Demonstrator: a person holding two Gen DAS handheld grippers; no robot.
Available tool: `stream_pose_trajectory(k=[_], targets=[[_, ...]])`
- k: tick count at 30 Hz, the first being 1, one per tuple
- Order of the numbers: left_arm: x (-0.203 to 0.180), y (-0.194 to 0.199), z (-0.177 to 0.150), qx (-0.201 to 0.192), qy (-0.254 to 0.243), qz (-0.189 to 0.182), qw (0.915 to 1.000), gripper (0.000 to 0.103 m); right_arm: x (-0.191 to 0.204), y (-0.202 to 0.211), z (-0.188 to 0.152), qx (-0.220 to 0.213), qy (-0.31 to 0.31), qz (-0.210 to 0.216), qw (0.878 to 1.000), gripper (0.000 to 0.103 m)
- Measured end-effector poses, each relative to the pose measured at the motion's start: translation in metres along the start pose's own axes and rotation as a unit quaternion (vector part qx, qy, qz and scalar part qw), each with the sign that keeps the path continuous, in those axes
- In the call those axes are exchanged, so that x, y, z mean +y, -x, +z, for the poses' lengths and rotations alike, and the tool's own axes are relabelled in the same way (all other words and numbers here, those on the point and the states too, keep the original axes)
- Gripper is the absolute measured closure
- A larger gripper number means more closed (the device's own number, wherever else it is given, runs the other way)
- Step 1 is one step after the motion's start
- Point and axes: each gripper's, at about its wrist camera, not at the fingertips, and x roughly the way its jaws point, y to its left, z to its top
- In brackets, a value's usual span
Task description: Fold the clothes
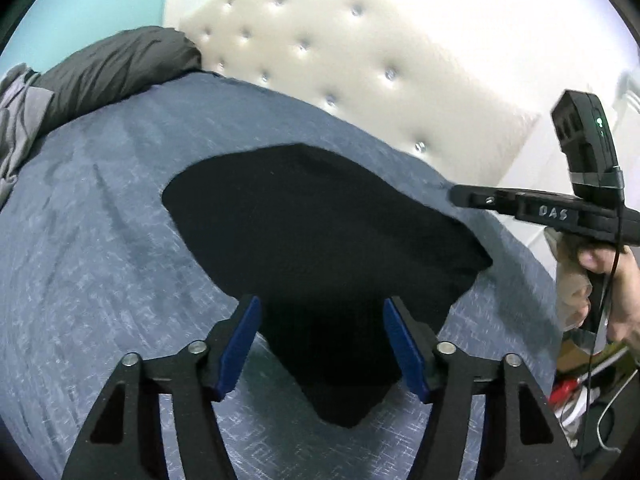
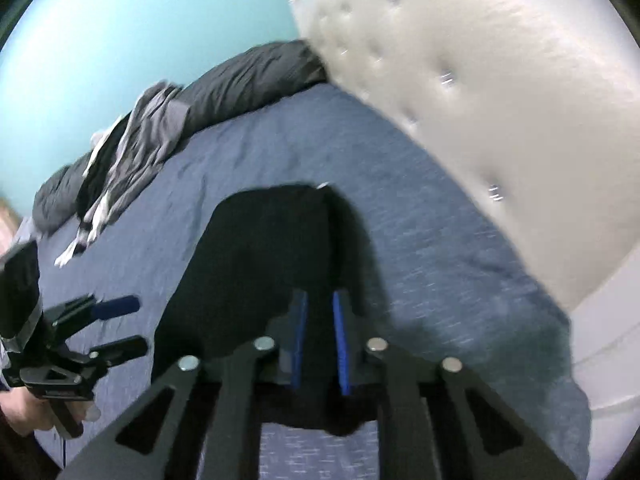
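Black fabric garment (image 1: 316, 240) lies spread flat on the bed's blue textured bedspread (image 1: 100, 248), near the white tufted headboard (image 1: 360, 64).

Left gripper (image 1: 322, 344): blue-padded jaws spread wide above the garment's near edge, nothing between the pads. Released.

Right gripper (image 2: 320, 340): blue pads drawn close together over the garment's near edge. Dark cloth fills the narrow gap, but whether it is pinched cannot be told through the blur; clenched.

Dark grey pillow (image 1: 116, 64) and crumpled grey clothing (image 2: 136, 148) sit along the bed's far side by the teal wall (image 2: 140, 24).
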Motion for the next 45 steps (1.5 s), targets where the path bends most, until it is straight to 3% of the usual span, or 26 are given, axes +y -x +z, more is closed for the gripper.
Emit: stream_pose_trajectory(k=[4,7,18,25,28,31,36,40,42,45], targets=[[0.007,-0.014,-0.013,0.017,-0.003,0.005,0.9998,0.042,0.011,-0.023,-0.012,0.031,0.025,0.006,0.999,0.099],[0.011,-0.021,-0.023,0.027,-0.002,0.003,0.9996,0.042,0.005,-0.037,-0.025,0.052,0.027,-0.015,0.998,0.100],[0.006,-0.031,-0.039,0.026,-0.007,0.014,0.9995,0.042,-0.046,-0.047,-0.055,0.023,-0.102,-0.003,0.995,0.103],[0.006,-0.028,-0.039,0.029,0.005,0.013,0.9995,0.042,-0.025,-0.005,-0.048,-0.040,-0.085,0.016,0.995,0.103],[0.007,-0.028,-0.040,0.030,0.009,0.012,0.9994,0.042,-0.012,-0.007,-0.050,-0.034,-0.065,0.048,0.996,0.102],[0.007,-0.028,-0.040,0.031,0.014,0.011,0.9994,0.042,-0.016,-0.025,-0.064,0.000,-0.069,0.017,0.997,0.102],[0.007,-0.028,-0.040,0.029,0.012,0.011,0.9994,0.042,-0.040,-0.024,-0.082,-0.012,-0.111,-0.004,0.994,0.103],[0.009,-0.027,-0.041,0.027,0.018,0.010,0.9994,0.042,-0.025,-0.007,-0.067,-0.048,-0.094,-0.018,0.994,0.103],[0.008,-0.027,-0.042,0.026,0.020,0.011,0.9994,0.042,-0.019,-0.003,-0.059,-0.067,-0.099,0.008,0.993,0.103],[0.007,-0.027,-0.043,0.026,0.024,0.012,0.9993,0.042,-0.001,-0.019,-0.037,-0.056,-0.082,0.013,0.995,0.103]])
